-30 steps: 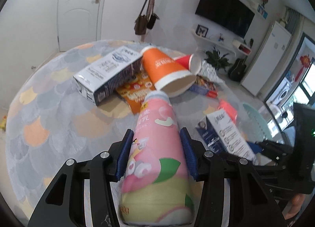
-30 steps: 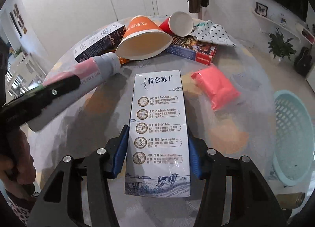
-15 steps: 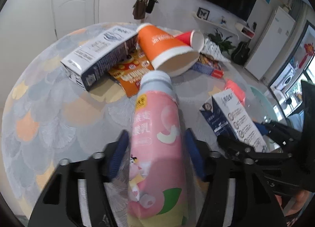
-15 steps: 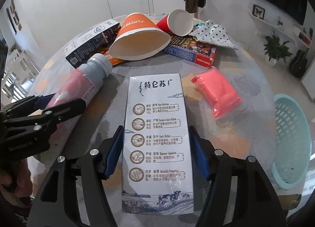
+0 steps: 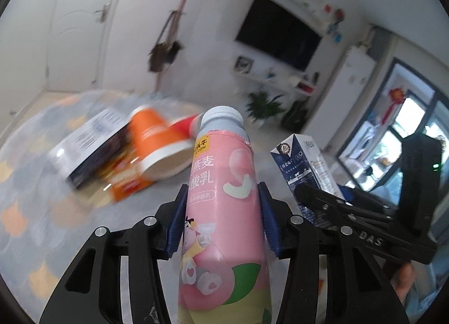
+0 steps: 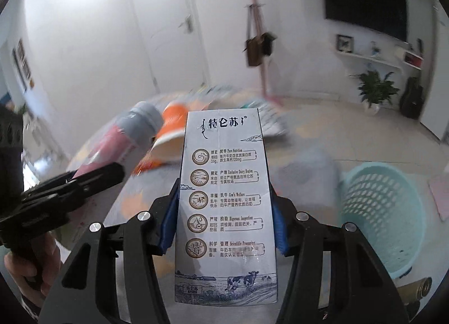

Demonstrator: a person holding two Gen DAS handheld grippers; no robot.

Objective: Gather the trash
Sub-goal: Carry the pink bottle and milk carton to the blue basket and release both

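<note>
Each gripper is built of matte black linkage arms joined by round silver screws, with ribbed blue pads lining the fingers (image 5: 179, 220). On the right gripper (image 5: 350, 211), seen at three o'clock, white lettering "DAS" and a small green light are carried. Bare skin of the left hand (image 6: 33, 262) is seen at eight o'clock.
</note>
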